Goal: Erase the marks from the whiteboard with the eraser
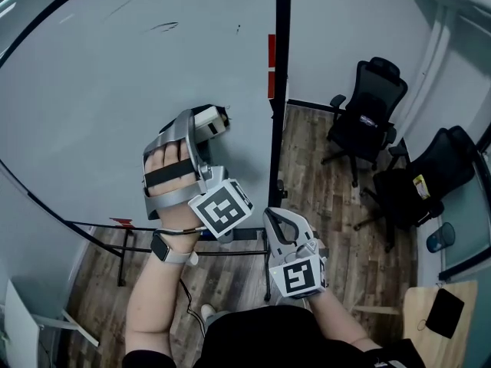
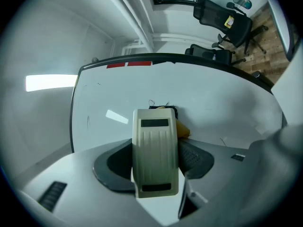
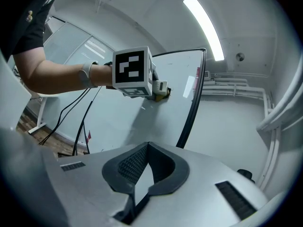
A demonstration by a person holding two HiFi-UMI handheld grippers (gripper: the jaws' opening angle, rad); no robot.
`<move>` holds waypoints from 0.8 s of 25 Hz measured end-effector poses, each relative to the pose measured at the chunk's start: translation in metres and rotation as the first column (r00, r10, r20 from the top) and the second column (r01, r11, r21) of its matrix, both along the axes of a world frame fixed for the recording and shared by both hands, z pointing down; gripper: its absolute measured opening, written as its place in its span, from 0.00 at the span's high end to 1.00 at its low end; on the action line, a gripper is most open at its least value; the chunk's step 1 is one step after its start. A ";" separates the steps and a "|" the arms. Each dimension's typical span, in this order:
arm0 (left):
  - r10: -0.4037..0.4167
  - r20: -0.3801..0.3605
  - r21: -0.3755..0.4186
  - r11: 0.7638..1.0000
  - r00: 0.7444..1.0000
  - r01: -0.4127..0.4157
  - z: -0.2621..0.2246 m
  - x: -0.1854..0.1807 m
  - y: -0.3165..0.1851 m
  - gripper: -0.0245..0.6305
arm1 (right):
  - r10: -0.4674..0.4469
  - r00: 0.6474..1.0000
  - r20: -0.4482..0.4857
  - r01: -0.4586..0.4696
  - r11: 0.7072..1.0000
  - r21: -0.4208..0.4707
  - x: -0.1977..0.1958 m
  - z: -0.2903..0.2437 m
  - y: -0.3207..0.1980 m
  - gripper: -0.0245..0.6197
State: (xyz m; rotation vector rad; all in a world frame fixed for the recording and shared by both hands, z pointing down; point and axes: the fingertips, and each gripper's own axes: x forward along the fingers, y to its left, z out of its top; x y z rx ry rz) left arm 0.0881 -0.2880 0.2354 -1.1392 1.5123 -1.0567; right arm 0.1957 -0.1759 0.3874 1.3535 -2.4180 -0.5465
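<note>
**Left gripper holding the eraser to the whiteboard; right gripper clenched.**

Head view: the left gripper [image 1: 198, 133] grasps the cream eraser [image 1: 212, 118] at its tips, against the whiteboard [image 1: 115, 75]. Thin dark marks [image 1: 165, 27] lie well beyond those tips, and the right gripper [image 1: 276, 221] hangs near the board's black edge. Left gripper view: the eraser stands clamped between both jaws, its far end touching the board. Right gripper view: the jaws are empty and their tips meet, with the left gripper and eraser ahead and above them.

Glossy whiteboard [image 1: 115, 90], ribbed plastic eraser [image 2: 155, 150], wood-plank floor [image 1: 322, 182]
</note>
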 end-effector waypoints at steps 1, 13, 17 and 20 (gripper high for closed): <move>-0.006 0.001 0.008 1.000 1.000 0.006 -0.007 -0.002 0.000 0.56 | -0.002 1.000 0.001 0.002 1.000 0.002 0.000 -0.001 0.000 0.92; -0.150 0.098 0.351 0.930 0.984 0.106 -0.207 -0.047 0.008 0.56 | -0.015 1.000 0.011 0.014 0.999 0.045 -0.006 -0.026 -0.011 0.92; -0.250 0.187 0.397 0.904 0.950 0.160 -0.225 -0.049 0.009 0.56 | -0.023 1.000 0.006 0.023 0.998 0.050 -0.011 -0.024 -0.012 0.92; -0.334 0.273 0.436 0.879 0.902 0.193 -0.214 -0.047 0.011 0.57 | -0.031 1.000 0.001 0.031 0.998 0.046 -0.014 -0.023 -0.012 0.92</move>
